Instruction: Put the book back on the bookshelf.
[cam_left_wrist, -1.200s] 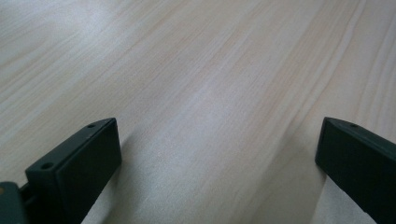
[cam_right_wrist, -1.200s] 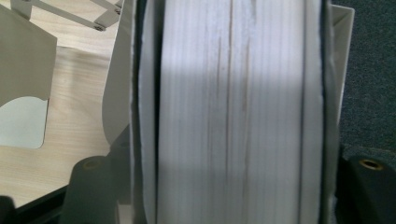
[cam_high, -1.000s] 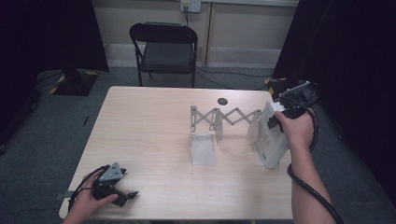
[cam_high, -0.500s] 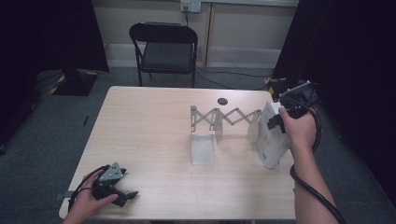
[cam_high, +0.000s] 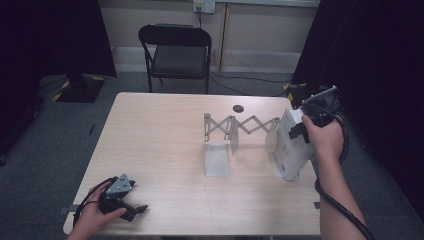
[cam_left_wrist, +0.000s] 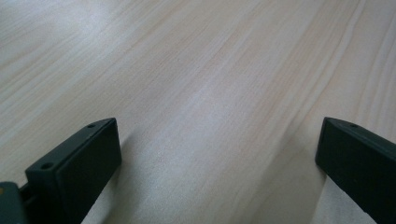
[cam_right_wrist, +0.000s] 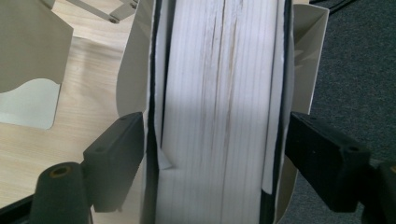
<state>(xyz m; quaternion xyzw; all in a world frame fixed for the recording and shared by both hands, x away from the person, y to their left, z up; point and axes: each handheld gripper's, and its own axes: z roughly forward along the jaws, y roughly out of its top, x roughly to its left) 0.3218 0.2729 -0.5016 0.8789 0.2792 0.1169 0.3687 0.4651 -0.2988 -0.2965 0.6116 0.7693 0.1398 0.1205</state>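
Book (cam_right_wrist: 219, 116) lower, between right tool (cam_right_wrist: 212, 140) jaws

Your rack (cam_high: 240, 131) stands mid-right on the tabletop (cam_high: 160, 140), book (cam_high: 290, 145) at its right end, chair (cam_high: 176, 50) behind.

Even overhead light brightens the pale wooden table (cam_high: 165, 145); dark surroundings beyond it. Both gripper views are soft, near jaws blurred, shadows faint.

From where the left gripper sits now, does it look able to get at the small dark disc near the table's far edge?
Probably yes. The left gripper rests open at the near left corner, and bare table lies between it and the disc. The expanding rack stands just short of the disc, so it would approach from the left.
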